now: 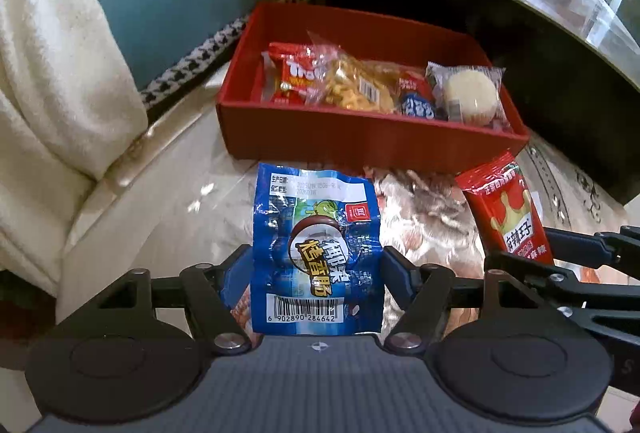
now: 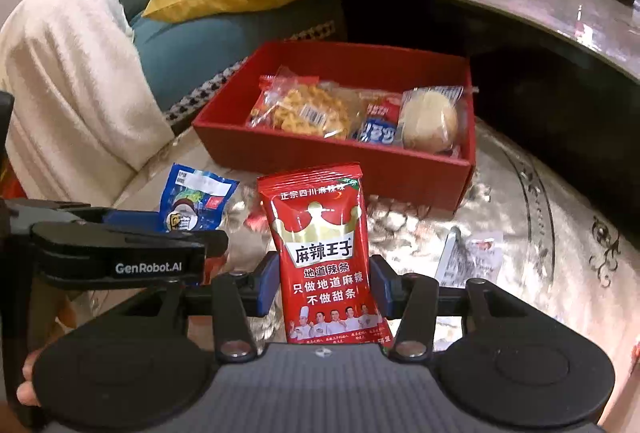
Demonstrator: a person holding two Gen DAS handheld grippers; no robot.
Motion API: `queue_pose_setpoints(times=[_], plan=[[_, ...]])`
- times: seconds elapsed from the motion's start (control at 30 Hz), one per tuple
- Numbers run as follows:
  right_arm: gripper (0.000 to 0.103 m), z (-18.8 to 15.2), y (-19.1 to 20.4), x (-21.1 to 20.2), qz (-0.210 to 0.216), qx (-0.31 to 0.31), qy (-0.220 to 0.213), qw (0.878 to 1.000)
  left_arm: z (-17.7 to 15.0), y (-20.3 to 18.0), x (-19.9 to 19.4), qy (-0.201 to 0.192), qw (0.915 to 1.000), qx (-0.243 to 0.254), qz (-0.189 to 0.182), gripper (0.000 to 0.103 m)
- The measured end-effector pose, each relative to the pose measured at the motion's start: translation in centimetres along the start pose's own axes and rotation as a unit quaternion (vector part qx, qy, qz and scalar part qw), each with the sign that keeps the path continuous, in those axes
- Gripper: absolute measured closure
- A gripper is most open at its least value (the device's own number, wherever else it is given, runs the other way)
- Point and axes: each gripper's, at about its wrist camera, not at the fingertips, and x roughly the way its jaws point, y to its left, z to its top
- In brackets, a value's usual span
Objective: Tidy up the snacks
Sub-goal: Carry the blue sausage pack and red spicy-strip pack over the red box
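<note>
The red box (image 1: 360,145) sits on the glossy tabletop (image 1: 192,185) just beyond both packets, already carrying a bag of fried snacks (image 1: 360,89), a round cake in clear wrap (image 1: 470,95) and a few small packets. Its free floor looks to lie along the far wall, so a packet let go at the near wall may land on the pile and slide out over the rim.

The left tongs (image 1: 318,273) are clamped on the blue packet (image 1: 316,249), gripping only its lower half. The upper half stands free and crinkled; slick film like that may slip through the pads if the hand swings quickly.

The right tongs (image 2: 324,285) are clamped on the red packet (image 2: 320,253), again low down, so the tall top may flop or catch the box's near wall.

The two tongs sit close side by side, so they could knock each other over the box.

A loose clear wrapper (image 2: 472,257) lies on the tabletop beside the right tongs and could be snagged.
</note>
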Motion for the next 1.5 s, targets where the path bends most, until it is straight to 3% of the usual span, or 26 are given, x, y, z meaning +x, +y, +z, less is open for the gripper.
queue_pose_setpoints(times=[0.6, 1.5], plan=[[0.058, 3.1, -0.8, -0.6, -0.003, 0.015, -0.035, 0.999, 3.2, -0.6, -0.9, -0.039, 0.9992, 0.002, 0.006, 0.028], [0.058, 9.0, -2.4, 1.5, -0.013, 0.026, -0.063, 0.998, 9.3, -0.4, 0.5, -0.058, 0.9981, -0.009, 0.016, 0.028]])
